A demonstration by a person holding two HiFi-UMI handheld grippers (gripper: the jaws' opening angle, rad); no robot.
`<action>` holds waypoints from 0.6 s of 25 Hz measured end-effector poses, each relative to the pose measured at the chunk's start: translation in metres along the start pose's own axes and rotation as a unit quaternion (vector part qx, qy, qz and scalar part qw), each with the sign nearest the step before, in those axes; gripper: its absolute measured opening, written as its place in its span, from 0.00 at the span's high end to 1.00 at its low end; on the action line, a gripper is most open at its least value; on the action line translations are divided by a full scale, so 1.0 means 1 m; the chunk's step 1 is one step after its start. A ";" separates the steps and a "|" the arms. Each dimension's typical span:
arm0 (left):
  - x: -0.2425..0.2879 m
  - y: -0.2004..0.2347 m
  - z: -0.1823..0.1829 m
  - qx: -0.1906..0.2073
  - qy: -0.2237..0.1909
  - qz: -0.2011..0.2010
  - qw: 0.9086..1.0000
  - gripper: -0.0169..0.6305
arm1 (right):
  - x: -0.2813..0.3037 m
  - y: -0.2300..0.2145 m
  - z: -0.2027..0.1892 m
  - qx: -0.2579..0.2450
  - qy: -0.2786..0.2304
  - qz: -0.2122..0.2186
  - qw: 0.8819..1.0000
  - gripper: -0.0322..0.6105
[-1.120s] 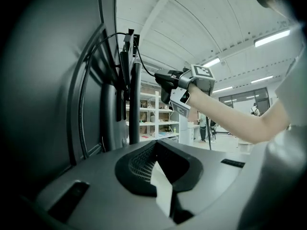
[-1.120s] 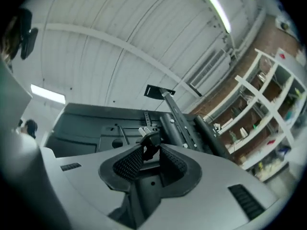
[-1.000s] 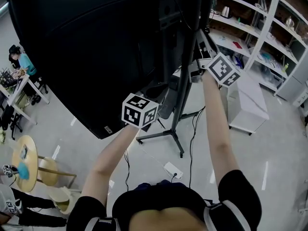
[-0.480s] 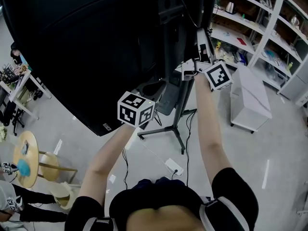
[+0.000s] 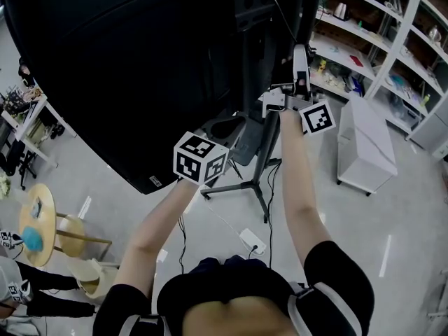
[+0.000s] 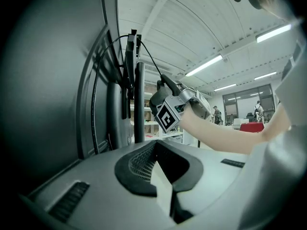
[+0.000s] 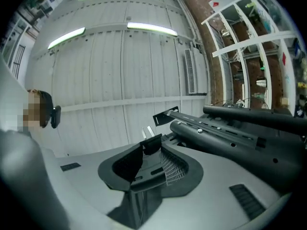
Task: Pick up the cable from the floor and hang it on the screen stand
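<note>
The back of the big black screen (image 5: 126,68) hangs on a black stand (image 5: 269,138). My right gripper (image 5: 299,60) reaches up along the stand's upper part, its marker cube (image 5: 317,117) below it. Its jaws have just been opening, and the cable's black two-pronged plug (image 7: 150,139) still sits wedged between the fingertips, beside the stand's black tubes (image 7: 240,131). In the left gripper view the thin black cable (image 6: 148,61) arcs from the top of the stand (image 6: 139,104) down to the right gripper's cube (image 6: 168,118). My left gripper (image 6: 154,145) points level at the stand, shut and empty.
A white power strip (image 5: 252,242) with black leads lies on the floor by the stand's legs (image 5: 238,191). A white cabinet (image 5: 364,152) and open shelves (image 5: 378,40) stand at the right. A round wooden table (image 5: 35,222) and desks with people are at the left.
My right gripper has shifted left, closer to the stand, and tipped upward, its cube turning. The left gripper has stayed where it was.
</note>
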State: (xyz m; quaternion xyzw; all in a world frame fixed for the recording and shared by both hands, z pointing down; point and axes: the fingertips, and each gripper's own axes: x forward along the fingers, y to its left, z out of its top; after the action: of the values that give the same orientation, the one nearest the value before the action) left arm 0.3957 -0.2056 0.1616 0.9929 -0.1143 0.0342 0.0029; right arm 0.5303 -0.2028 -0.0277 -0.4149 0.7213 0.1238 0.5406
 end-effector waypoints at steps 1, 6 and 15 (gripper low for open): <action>0.000 0.000 0.000 0.001 0.000 0.002 1.000 0.96 | -0.002 -0.003 0.000 0.015 -0.009 0.004 1.000 0.77; -0.002 0.003 -0.003 0.005 0.004 0.009 1.000 0.96 | -0.026 -0.034 0.004 0.082 -0.068 -0.021 0.994 0.77; -0.009 0.009 -0.010 0.001 0.009 0.022 1.000 0.96 | -0.076 -0.060 -0.001 0.072 -0.065 -0.085 0.992 0.77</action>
State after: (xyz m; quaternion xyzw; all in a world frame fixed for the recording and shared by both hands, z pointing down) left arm 0.3841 -0.2123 0.1710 0.9898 -0.1358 0.0432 0.0023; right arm 0.5795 -0.2052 0.0562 -0.4259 0.6540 0.0523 0.6231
